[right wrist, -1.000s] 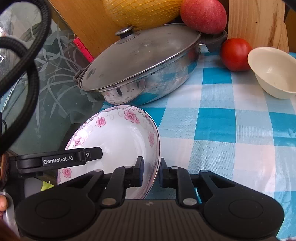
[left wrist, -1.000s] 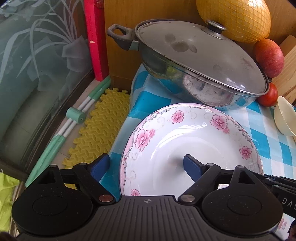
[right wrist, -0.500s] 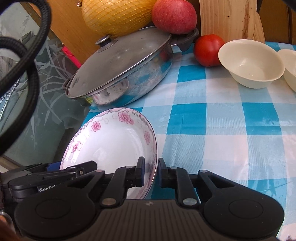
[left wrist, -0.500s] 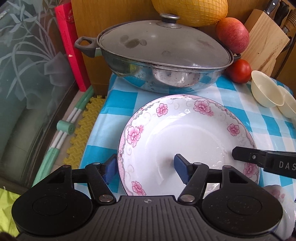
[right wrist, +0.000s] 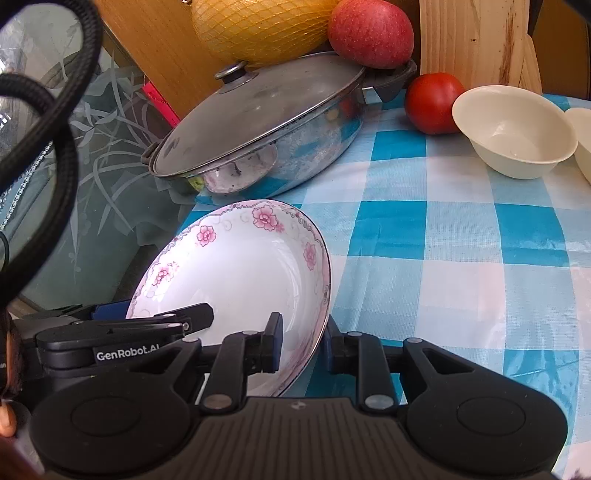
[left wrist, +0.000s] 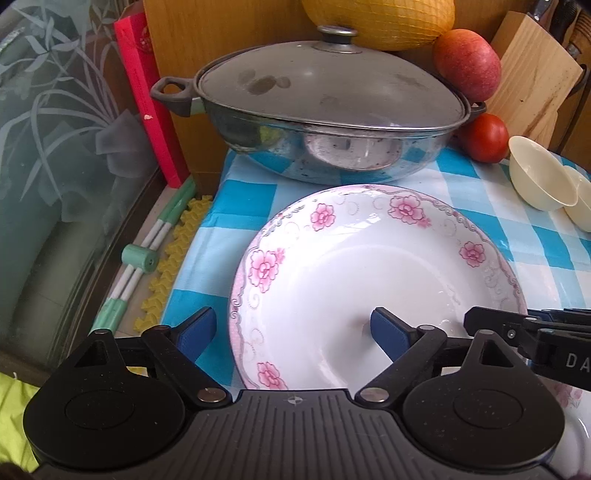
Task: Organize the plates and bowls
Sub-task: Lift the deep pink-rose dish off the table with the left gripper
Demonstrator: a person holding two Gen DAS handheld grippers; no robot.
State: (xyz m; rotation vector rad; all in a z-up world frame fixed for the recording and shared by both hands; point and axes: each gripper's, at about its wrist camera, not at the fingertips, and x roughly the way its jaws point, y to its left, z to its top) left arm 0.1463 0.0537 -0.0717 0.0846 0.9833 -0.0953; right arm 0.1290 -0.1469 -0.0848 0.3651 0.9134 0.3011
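Nearest, the right gripper [right wrist: 301,347] has its jaws opening, parted a little, with the rim of a white floral plate [right wrist: 240,269] between them; the pads do not visibly press on it. The left gripper [left wrist: 291,325] straddles the plate's opposite rim, its jaws opening wide, one blue pad outside the rim and one over the plate's bowl, neither touching. The plate [left wrist: 373,280] sits tilted at the near left edge of a blue-and-white checked tablecloth [right wrist: 443,229]. Beyond it stands a lidded steel pan [right wrist: 258,125]. Farther right are a tomato [right wrist: 432,101] and two cream bowls [right wrist: 513,129]. At the back lie an apple [right wrist: 369,31], a netted yellow melon [right wrist: 258,26] and a wooden board [right wrist: 472,40].
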